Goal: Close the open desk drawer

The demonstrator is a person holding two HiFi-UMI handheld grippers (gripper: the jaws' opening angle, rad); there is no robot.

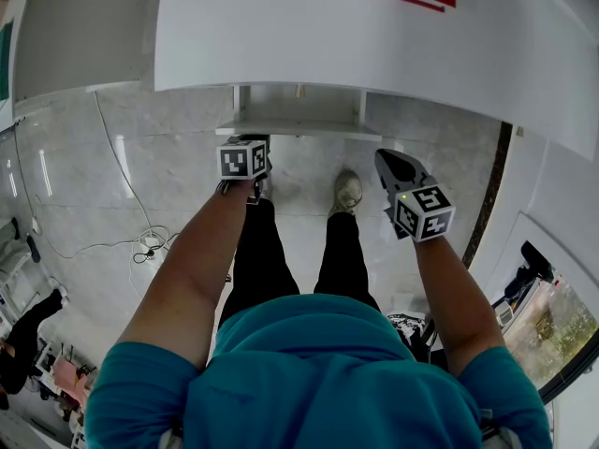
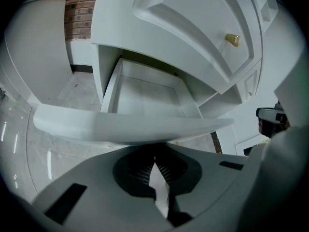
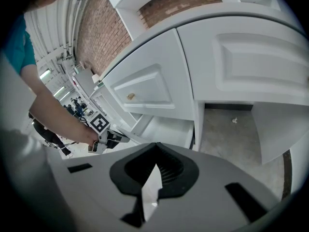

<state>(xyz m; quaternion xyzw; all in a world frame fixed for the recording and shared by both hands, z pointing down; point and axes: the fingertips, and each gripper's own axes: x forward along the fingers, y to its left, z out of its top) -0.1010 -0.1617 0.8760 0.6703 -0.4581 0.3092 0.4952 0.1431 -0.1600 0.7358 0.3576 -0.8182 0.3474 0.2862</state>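
The white desk [image 1: 374, 36] has one drawer [image 1: 298, 112] pulled out, and I can see into its bare inside [image 2: 145, 95]. The drawer's front panel [image 2: 130, 127] runs across just ahead of my left gripper [image 2: 154, 162], whose jaws are shut with nothing in them. Whether the tips touch the panel I cannot tell. In the head view the left gripper [image 1: 255, 150] sits at the drawer's left front corner. My right gripper [image 1: 391, 165] hangs to the right, apart from the drawer, shut and empty [image 3: 155, 167]. From it I see the open drawer [image 3: 169, 129] and the left gripper [image 3: 107, 135].
A cabinet door with a brass knob [image 2: 232, 39] sits above the drawer. The person's legs and a shoe [image 1: 347, 193] stand on the marble floor below the desk. A cable [image 1: 145, 243] lies on the floor at left. The kneehole [image 3: 231, 129] opens right of the drawer.
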